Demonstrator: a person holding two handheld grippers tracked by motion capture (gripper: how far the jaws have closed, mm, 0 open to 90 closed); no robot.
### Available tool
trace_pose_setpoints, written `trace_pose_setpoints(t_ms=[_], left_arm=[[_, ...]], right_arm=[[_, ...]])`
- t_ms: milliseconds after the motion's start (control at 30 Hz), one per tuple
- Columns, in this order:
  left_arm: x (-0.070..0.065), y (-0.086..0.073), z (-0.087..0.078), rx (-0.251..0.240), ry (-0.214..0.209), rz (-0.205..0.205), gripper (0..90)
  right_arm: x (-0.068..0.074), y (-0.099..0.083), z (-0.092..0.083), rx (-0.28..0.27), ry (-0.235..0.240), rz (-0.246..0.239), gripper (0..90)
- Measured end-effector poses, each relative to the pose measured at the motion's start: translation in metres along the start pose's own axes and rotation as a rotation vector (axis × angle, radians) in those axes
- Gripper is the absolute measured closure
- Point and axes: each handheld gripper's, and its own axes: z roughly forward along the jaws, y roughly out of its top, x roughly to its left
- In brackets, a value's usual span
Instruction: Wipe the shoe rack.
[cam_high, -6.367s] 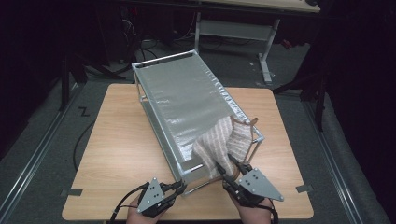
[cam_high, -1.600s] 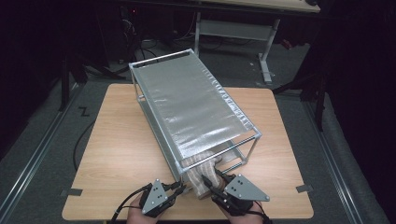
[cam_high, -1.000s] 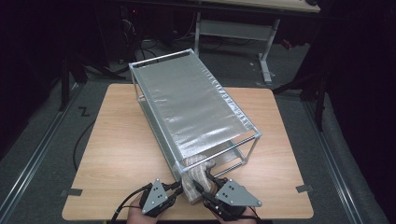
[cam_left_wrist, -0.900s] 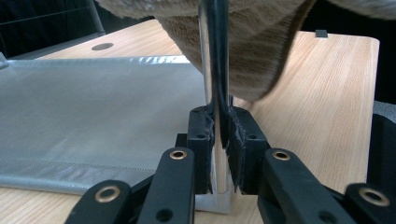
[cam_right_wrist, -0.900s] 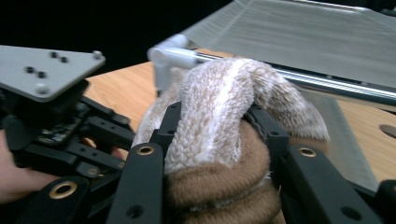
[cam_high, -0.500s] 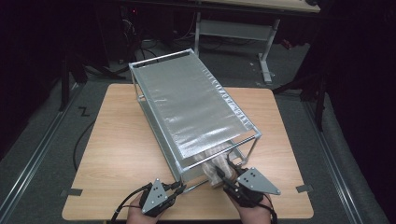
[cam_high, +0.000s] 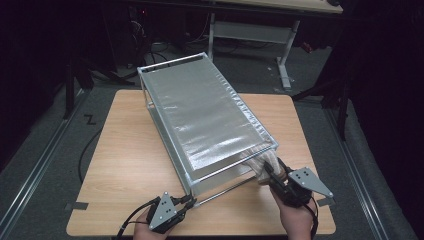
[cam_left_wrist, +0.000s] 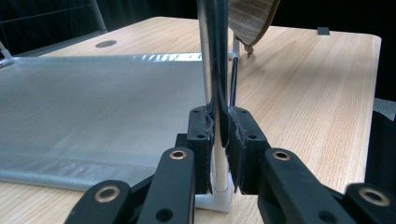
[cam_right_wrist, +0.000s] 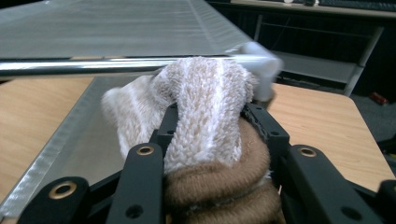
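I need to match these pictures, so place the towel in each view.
High view: the towel is at the lower right, at the rack's near right corner, in the right tool.
Left gripper view: a towel edge hangs at the top centre, right of the rack post.
Right gripper view: the towel is at centre, between the jaws.
Shared landmark: the rack's metal frame.

This looks like a lab or test room, not a home. It is dark all around, and light falls just on one small wooden counter (cam_high: 125, 165). The floor (cam_high: 45, 150) is grey, with bits of tape stuck on it. Black cables (cam_high: 87, 150) run across the floor. Behind the counter stands a desk with metal legs (cam_high: 285, 55), and more wires (cam_high: 150, 40) hang in the dark under it.
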Motion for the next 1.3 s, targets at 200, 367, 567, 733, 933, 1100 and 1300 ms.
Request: trace_pose_setpoints(t_ms=[200, 367, 567, 733, 933, 1100, 1300], left_arm=[[-0.001, -0.001, 0.000, -0.007, 0.001, -0.013, 79.5], [0.001, 0.000, -0.001, 0.003, 0.003, 0.003, 79.5], [0.000, -0.001, -0.001, -0.005, -0.003, -0.007, 79.5], [0.000, -0.001, -0.001, -0.005, -0.006, -0.005, 79.5], [0.000, -0.001, -0.001, -0.004, -0.006, -0.002, 79.6], [0.001, -0.001, -0.001, -0.007, -0.010, -0.008, 79.5], [0.001, -0.001, -0.001, -0.006, -0.011, -0.006, 79.4]], right_arm=[[0.001, 0.000, 0.002, 0.000, -0.006, -0.015, 62.4], [0.001, 0.001, 0.003, 0.003, 0.014, -0.004, 62.3], [0.002, 0.001, 0.008, 0.018, 0.031, -0.013, 62.3], [-0.007, -0.003, 0.015, 0.044, -0.009, -0.005, 62.2], [-0.017, -0.013, 0.021, 0.089, -0.015, 0.014, 62.1], [-0.016, -0.021, 0.029, 0.130, -0.017, 0.005, 62.1], [-0.016, -0.038, 0.041, 0.198, -0.015, 0.001, 62.1]])
